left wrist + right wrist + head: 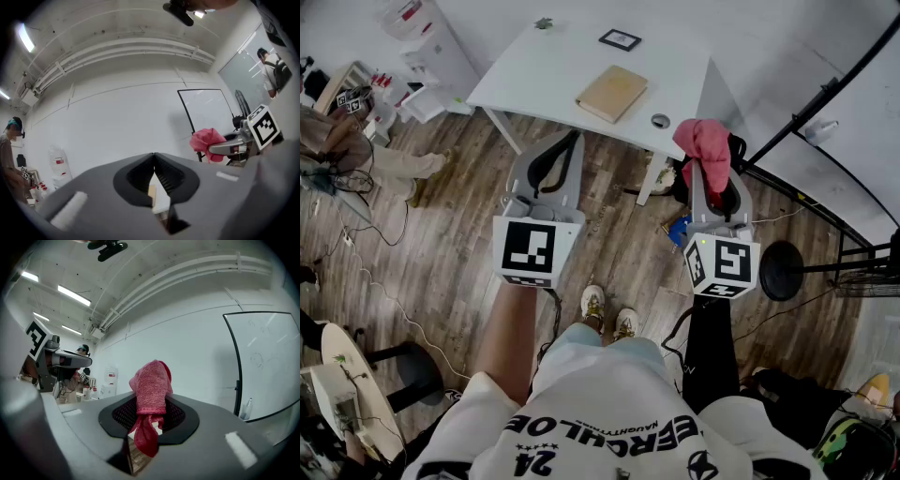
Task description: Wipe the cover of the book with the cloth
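Cloth [151, 385], pink, pinched in right gripper [150, 417] jaws, bunched end protruding, presumably to serve as wiping pad. Left gripper [154, 161] jaws pressed together, empty. Book [612, 92] lies flat on white worktop [546, 66], well ahead of both; wiping not yet begun.

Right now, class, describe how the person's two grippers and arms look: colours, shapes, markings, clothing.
The left gripper and right gripper are grey, black-ribbed inside; each carries a white cube with black square markers. Right arm: black sleeve. Left arm: bare below a white printed T-shirt.
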The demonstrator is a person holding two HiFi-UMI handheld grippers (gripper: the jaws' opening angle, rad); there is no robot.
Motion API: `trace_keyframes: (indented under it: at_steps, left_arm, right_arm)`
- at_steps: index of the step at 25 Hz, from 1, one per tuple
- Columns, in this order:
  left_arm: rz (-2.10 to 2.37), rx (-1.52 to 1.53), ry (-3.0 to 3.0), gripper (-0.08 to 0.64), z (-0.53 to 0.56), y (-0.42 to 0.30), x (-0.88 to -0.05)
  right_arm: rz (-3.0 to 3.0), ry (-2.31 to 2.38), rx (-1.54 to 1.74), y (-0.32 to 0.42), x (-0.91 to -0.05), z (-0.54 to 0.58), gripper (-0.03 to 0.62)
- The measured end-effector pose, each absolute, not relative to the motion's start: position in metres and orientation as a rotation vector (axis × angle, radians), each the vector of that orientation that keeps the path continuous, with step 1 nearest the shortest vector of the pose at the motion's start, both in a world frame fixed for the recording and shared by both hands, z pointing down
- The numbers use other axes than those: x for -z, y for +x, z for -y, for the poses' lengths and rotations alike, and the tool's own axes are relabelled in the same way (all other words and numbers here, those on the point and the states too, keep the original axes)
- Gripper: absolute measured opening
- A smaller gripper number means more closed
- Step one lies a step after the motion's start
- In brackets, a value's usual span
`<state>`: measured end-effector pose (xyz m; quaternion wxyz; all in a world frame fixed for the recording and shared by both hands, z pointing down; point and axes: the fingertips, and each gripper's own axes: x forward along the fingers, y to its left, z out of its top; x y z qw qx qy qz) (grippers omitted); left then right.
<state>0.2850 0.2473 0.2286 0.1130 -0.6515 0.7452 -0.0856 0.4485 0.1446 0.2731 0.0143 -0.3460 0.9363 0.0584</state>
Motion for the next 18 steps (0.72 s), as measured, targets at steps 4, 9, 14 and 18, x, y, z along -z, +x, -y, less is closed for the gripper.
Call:
trace_keyframes:
  at_steps: [4, 9, 14, 18]
  left_arm:
    - [-2.180, 0.246, -1.920, 0.058, -0.259, 0.273, -0.235]
    - [-2.171, 0.244, -1.937, 0.060, -0.275, 0.257, -0.248]
    - [-2.162, 0.239, -1.974, 0.058, -0.281, 0.245, -0.260]
    - [-2.180, 0.218, -1.979, 0.058, -0.266, 0.225, -0.261]
  right_arm:
    - [-2.925, -1.103, -0.161, 0.439, -0.282, -0.156, 0.100]
    - [-2.908, -1.132, -0.172, 0.420, -0.280, -0.168, 0.100]
    - [-2.920, -1.102, -0.171, 0.400, -0.280, -0.177, 0.100]
    - [-2.928, -1.091, -0.169, 0.384, -0.279, -0.158, 0.100]
